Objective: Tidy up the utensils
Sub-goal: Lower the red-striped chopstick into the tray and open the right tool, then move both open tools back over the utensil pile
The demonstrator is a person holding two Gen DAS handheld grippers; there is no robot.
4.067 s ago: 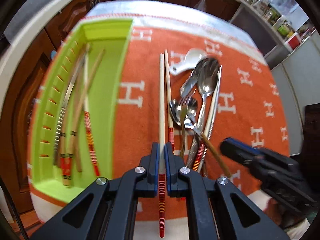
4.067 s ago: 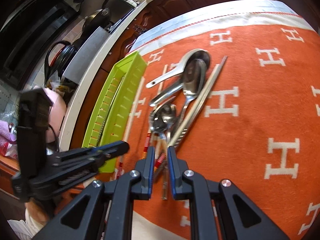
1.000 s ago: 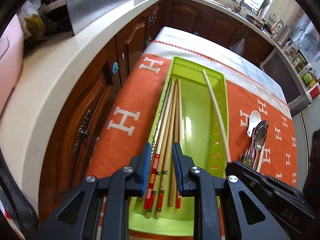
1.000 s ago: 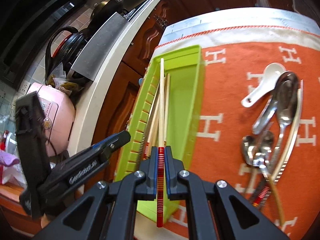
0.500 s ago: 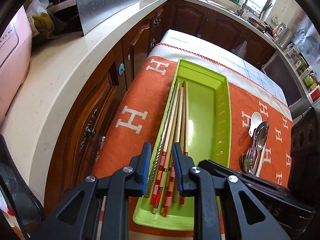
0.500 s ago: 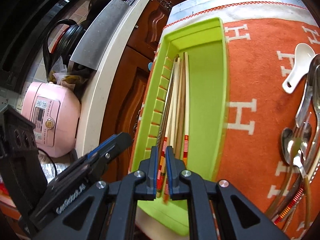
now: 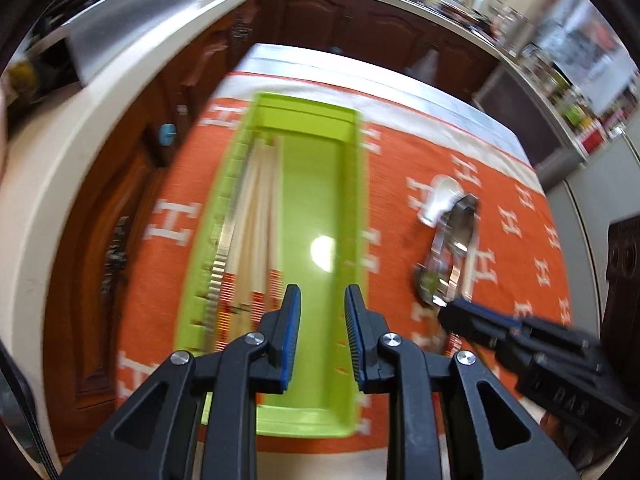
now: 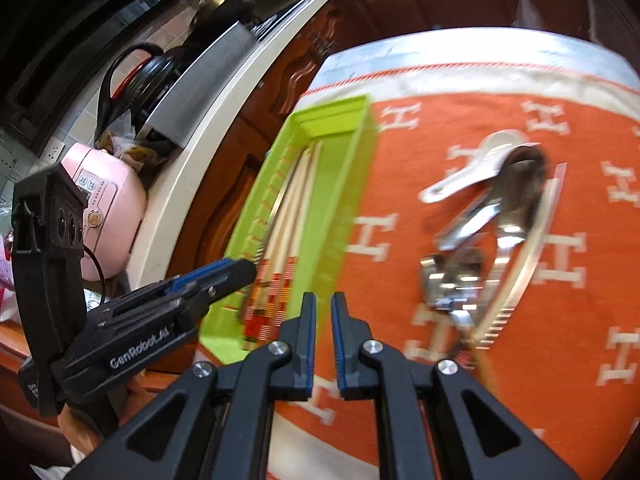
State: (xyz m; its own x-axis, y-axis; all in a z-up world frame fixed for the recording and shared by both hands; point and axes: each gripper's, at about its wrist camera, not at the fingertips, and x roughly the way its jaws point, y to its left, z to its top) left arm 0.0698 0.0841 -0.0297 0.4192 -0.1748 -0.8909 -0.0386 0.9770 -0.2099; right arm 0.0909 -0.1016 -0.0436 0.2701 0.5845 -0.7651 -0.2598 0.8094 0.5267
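Note:
A lime-green tray lies on the orange cloth, with several chopsticks along its left side. My left gripper hovers open over the tray's bare right half, nothing between its fingers. Right of the tray is a heap of metal spoons and forks beside a white ceramic spoon. My right gripper stands slightly open and empty over the cloth, between the tray and the metal heap. The chopsticks and the left gripper show at its left. The picture is motion-blurred.
The orange cloth with white H letters covers the table. A pale countertop and dark wooden cabinets run along the left. A pink rice cooker and a black kettle stand on that counter.
The chopstick that my right gripper held now lies in the tray, and that gripper has swung right, off the tray. My left gripper shifted right, from over the chopsticks to the tray's bare half.

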